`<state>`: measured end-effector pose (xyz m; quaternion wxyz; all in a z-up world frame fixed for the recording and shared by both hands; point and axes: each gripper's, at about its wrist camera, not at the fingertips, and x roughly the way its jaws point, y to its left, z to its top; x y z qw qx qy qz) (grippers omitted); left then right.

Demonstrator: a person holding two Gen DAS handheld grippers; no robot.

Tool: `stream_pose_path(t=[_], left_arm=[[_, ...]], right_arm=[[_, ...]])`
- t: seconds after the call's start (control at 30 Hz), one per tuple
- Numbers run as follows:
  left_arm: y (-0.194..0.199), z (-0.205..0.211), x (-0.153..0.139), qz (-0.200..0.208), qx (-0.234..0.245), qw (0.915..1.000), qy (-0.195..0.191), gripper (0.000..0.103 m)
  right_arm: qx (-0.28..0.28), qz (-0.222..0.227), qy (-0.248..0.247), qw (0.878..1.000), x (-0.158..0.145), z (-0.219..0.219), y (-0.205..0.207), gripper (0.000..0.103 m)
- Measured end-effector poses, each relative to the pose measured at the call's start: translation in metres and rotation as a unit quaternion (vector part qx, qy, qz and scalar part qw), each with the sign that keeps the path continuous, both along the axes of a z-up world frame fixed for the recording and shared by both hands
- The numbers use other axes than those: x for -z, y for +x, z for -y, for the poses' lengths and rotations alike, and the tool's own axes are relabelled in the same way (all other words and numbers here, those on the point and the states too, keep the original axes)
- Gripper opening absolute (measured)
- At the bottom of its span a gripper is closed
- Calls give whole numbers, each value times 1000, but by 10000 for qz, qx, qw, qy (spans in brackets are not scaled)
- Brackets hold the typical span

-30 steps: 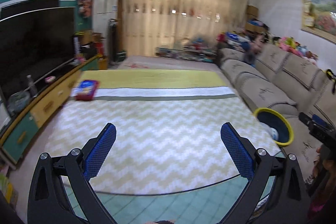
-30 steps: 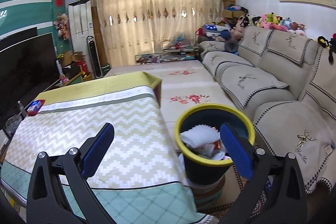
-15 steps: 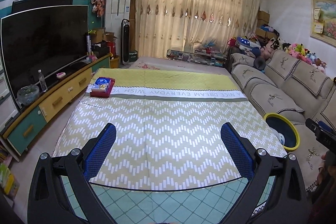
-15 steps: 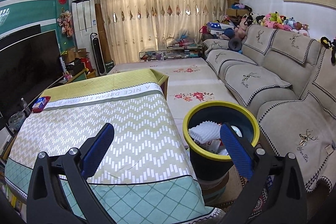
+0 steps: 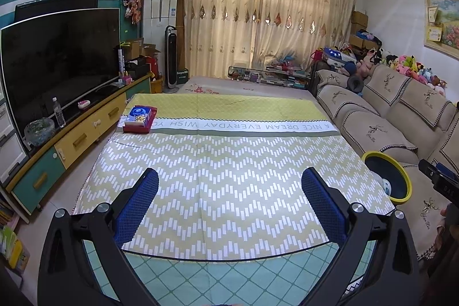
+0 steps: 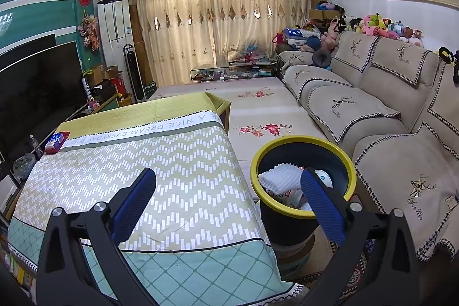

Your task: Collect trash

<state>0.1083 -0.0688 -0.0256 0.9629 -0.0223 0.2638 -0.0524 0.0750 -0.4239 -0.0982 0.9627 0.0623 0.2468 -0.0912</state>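
A dark bin with a yellow rim (image 6: 304, 157) stands on the floor between the table and the sofa, also seen as the bin (image 5: 385, 179) at the right of the left wrist view. White crumpled trash (image 6: 279, 180) and other scraps lie inside it. My right gripper (image 6: 228, 201) hovers open and empty above the table's right edge, its right finger over the bin's rim. My left gripper (image 5: 229, 192) is open and empty above the chevron tablecloth (image 5: 229, 162). A red tray with a blue packet (image 5: 139, 119) sits at the table's far left corner.
A beige sofa (image 6: 373, 111) runs along the right, close behind the bin. A TV (image 5: 57, 62) on a low cabinet (image 5: 71, 139) lines the left wall. The other gripper's black body (image 5: 439, 182) shows at the right edge of the left wrist view.
Both grippers have risen and pulled back a little, so the table and bin look farther off. Both stayed open and empty.
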Motion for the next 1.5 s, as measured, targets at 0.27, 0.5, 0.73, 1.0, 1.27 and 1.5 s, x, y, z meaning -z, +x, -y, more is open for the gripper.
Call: stream_pose_path(t=[0.27,0.5,0.73,1.0,1.27,1.5], left_arm=[[-1,0,1,11,-23,10000,17,98],[-2,1,3,-31,-27,10000,29,98],[0,3,3,-55,-18,10000,48,98],[2,3,4,-78,-18,10000,56,98],[3,3,3,-84,-25,9999,67,98],[6,3,7,-118,-23,9999,75,98]], right_arm=[[-28,-11,34,10000,3,-1,2,96],[-59,-48,75,9999,6,-2,2,96],[-67,-62,85,9999,7,-2,3,96],[-70,-93,103,9999,9,-2,5,96],[-76,-106,108,9999,10,-3,6,96],[-81,-128,111,9998,12,-4,7,96]])
